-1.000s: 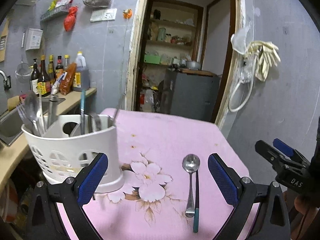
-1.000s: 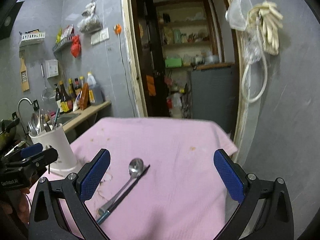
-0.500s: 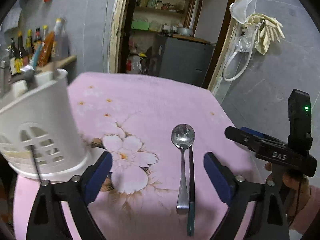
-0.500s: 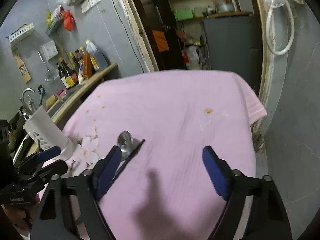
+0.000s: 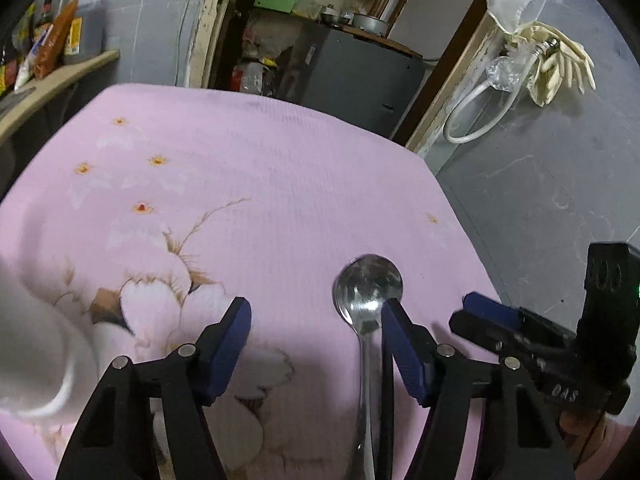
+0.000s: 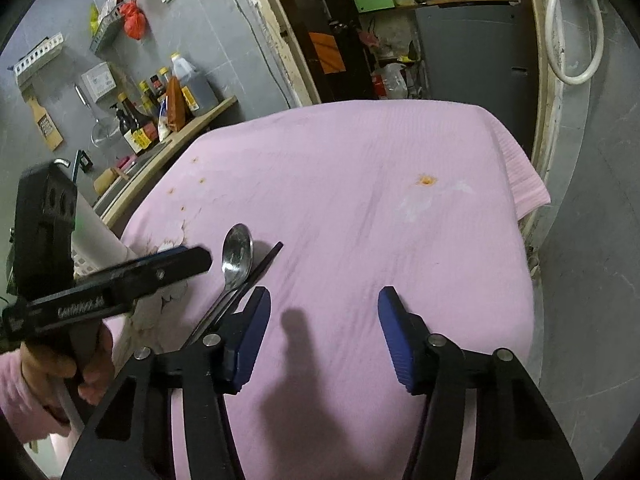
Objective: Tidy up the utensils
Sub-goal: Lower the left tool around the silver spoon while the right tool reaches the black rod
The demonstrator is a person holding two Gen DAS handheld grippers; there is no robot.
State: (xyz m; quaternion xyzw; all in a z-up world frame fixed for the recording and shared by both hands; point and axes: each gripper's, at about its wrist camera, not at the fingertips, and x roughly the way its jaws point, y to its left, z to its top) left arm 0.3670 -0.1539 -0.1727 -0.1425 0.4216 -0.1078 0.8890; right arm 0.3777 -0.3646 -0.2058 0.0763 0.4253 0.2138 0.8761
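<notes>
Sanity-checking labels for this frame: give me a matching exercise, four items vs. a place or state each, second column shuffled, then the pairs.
Column 1:
1. spoon
2. dark chopstick
3. white utensil holder
4. left gripper

Column 2:
A. standing at the left edge of the pink cloth
B. lying flat, bowl pointing away from the camera
C. jaws apart, nothing between the pads, just been closing
D. lying right beside the spoon, on its right

Pairs: 1-B, 2-D, 3-A, 4-C

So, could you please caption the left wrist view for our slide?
Left tool, empty, above pink cloth; spoon and dark chopstick lie beside its finger.
</notes>
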